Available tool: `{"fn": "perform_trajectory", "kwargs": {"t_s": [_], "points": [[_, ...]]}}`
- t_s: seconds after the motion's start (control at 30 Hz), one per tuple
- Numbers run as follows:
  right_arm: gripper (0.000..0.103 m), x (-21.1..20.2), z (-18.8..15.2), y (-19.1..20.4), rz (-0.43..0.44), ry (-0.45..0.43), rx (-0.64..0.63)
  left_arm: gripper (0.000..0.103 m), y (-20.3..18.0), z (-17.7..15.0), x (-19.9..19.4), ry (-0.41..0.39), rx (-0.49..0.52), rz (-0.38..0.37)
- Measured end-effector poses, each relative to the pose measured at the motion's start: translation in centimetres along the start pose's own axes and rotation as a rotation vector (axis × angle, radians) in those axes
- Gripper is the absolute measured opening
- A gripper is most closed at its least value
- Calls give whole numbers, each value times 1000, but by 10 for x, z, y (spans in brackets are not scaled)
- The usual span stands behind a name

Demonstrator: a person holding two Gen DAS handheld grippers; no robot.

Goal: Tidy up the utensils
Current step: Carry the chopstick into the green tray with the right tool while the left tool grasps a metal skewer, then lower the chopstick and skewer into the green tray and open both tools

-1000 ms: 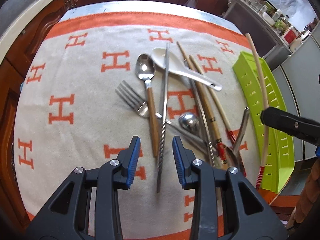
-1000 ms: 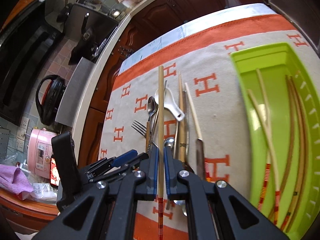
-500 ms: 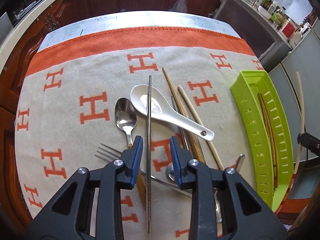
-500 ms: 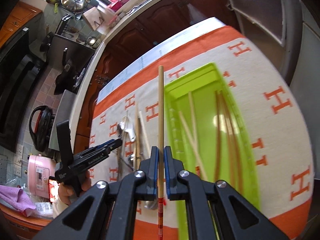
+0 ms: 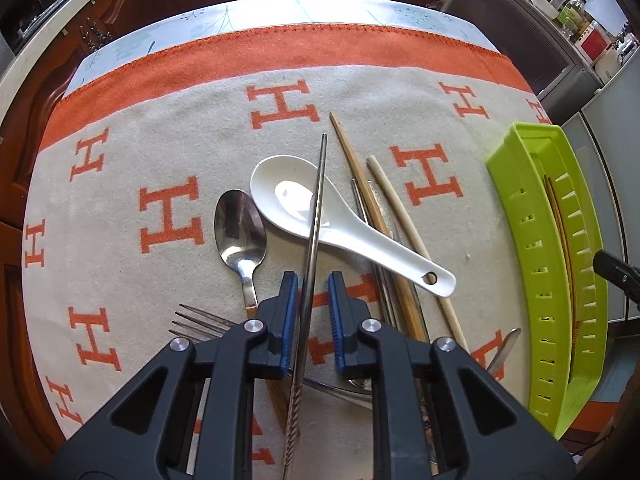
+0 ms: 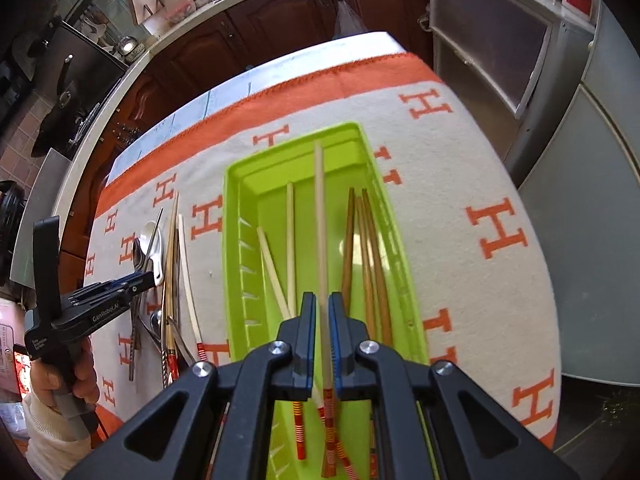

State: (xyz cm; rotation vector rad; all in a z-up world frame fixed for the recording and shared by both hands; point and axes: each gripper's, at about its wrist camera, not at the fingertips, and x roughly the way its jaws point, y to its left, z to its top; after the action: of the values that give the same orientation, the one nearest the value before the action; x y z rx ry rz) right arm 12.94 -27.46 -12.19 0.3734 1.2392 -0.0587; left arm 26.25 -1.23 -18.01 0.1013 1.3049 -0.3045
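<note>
My right gripper [image 6: 320, 312], clamped on a pale chopstick [image 6: 319, 216], has swung over the green tray [image 6: 234, 184]; my left gripper [image 5: 313, 300] is closing around the metal chopstick [image 5: 318, 200] mid-cloth.

An orange-bordered blanket [image 5: 168, 152] patterned with H's, dark wooden cabinets [image 6: 280, 20] beyond.
</note>
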Motion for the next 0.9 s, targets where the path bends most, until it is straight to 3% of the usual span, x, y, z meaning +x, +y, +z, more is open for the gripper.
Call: {"fn": "perform_trajectory", "kwargs": {"t_s": [0.1,0.37,0.63,0.9], "points": [[7,2,-5,3,-6,3,-9,4,0,-1,0,0,-4,23],[7,-3,-14,4,27,-1,-2,3,7,-18,-18,13,-106,9],[7,-13,-24,2,49,-14,-3,3,-12,-46,-73,-16,-143,-115],[7,-33,-33,-12,74,-48,36,3,-86,-51,-107,-24,-115,-262]]}}
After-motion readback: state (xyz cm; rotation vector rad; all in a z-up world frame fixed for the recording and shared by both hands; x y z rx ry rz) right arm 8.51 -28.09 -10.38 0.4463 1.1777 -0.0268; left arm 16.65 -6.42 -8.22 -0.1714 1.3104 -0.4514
